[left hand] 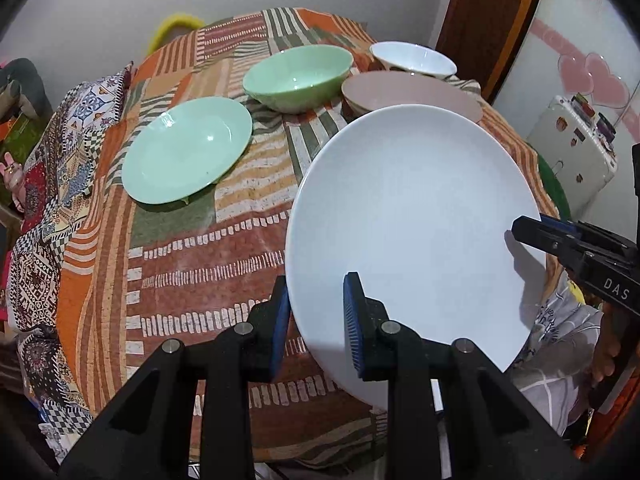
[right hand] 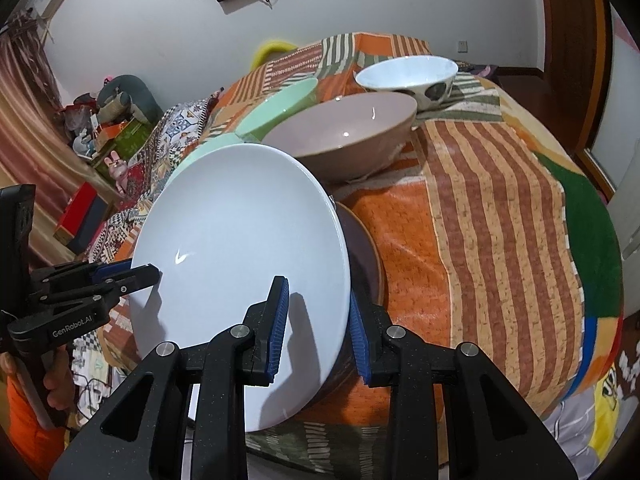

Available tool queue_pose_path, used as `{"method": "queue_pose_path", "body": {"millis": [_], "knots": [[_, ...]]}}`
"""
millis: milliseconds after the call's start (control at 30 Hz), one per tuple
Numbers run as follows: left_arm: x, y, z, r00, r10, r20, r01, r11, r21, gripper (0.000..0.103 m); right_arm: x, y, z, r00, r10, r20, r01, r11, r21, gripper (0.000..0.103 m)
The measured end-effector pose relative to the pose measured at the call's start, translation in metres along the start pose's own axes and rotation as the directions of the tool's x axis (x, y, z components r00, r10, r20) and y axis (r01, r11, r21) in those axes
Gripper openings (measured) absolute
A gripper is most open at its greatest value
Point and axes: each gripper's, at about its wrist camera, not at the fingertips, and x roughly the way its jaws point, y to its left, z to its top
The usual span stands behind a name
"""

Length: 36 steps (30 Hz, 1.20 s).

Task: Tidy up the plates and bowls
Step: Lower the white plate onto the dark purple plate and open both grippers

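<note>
A large white plate (left hand: pixel 412 240) is held tilted above the patterned table, with both grippers on its rim. My left gripper (left hand: pixel 318 320) straddles its near left edge, and my right gripper (right hand: pixel 320 320) straddles its opposite edge. The plate also shows in the right wrist view (right hand: pixel 240 264). A dark plate (right hand: pixel 366 252) lies under it on the table. A green plate (left hand: pixel 188 148), a green bowl (left hand: pixel 298 76), a pink bowl (left hand: pixel 408 94) and a white bowl (left hand: pixel 412 58) stand farther back.
The table wears a striped orange, brown and green cloth (right hand: pixel 480 200). A patterned pillow (left hand: pixel 80 128) lies at its left edge. A white suitcase (left hand: pixel 572 152) stands to the right. Boxes and toys (right hand: pixel 112 128) clutter the floor on the left.
</note>
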Motion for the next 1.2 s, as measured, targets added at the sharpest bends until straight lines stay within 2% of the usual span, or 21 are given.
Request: {"method": "queue_pose_path", "body": {"millis": [533, 833, 933, 1200], "knots": [[0.029, 0.003, 0.005, 0.996, -0.014, -0.085, 0.012, 1.0, -0.026, 0.029, 0.015, -0.006, 0.0, 0.998, -0.006, -0.054, 0.007, 1.0, 0.018, 0.028], [0.044, 0.007, 0.009, 0.993, -0.027, -0.118, 0.021, 0.999, -0.048, 0.03, 0.018, -0.005, 0.002, 0.998, -0.021, -0.058, 0.021, 1.0, 0.002, 0.029], [0.045, 0.002, 0.009, 0.994, 0.007, -0.109, -0.009, 1.0, -0.021, 0.03, 0.019, -0.001, 0.003, 0.998, -0.039, -0.051, 0.038, 0.999, -0.02, 0.029], [0.048, 0.008, 0.009, 0.993, -0.031, -0.111, 0.025, 0.998, -0.051, 0.03, 0.019, -0.004, 0.005, 0.998, -0.046, -0.039, 0.045, 0.998, -0.034, 0.03]]}}
